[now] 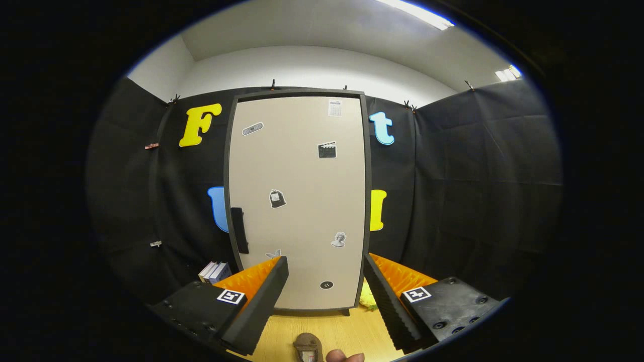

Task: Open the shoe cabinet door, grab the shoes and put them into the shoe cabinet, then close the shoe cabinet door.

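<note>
So the gripper [326, 269] has its two fingers spread wide apart with nothing between them, pointed at the cabinet. Right below them on the light wooden floor [347, 329] there's a small brownish round-toed shoe [308, 346], only partly visible, with what looks like a fingertip [344, 357] next to it. Just beyond the fingers stands the tall beige shoe cabinet door [302, 201], shut, dark-framed, with a black handle [239, 230] on its left edge and little stickers scattered over it. Something yellow-green [369, 299] sits at its bottom right corner, a few books [214, 271] off to the left.
</note>
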Available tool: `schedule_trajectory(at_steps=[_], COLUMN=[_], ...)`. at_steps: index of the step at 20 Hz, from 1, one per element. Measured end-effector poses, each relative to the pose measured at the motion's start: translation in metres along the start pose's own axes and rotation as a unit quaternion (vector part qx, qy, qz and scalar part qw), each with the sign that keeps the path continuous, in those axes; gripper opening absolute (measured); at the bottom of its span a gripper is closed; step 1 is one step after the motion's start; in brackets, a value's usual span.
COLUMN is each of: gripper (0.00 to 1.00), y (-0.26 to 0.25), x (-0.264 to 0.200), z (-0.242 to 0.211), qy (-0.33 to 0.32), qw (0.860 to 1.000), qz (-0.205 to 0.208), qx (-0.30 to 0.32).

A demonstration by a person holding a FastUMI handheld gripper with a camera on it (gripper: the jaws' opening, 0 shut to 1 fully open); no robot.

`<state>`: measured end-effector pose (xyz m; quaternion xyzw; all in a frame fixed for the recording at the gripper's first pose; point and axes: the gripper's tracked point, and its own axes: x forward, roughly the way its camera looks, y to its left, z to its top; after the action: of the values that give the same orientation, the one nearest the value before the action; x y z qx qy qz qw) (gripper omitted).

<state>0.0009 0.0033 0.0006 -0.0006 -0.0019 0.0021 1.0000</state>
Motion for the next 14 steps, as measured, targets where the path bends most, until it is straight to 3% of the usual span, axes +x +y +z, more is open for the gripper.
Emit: schedule_trajectory(at_steps=[6, 14], gripper=[0.98, 0.98], y=[0.042, 0.135], x=[0.016, 0.083], z=[0.003, 0.004], qy=[-0.006, -0.016], qw=[0.999, 0.997], qz=[0.031, 0.077], qx=[0.005, 0.017])
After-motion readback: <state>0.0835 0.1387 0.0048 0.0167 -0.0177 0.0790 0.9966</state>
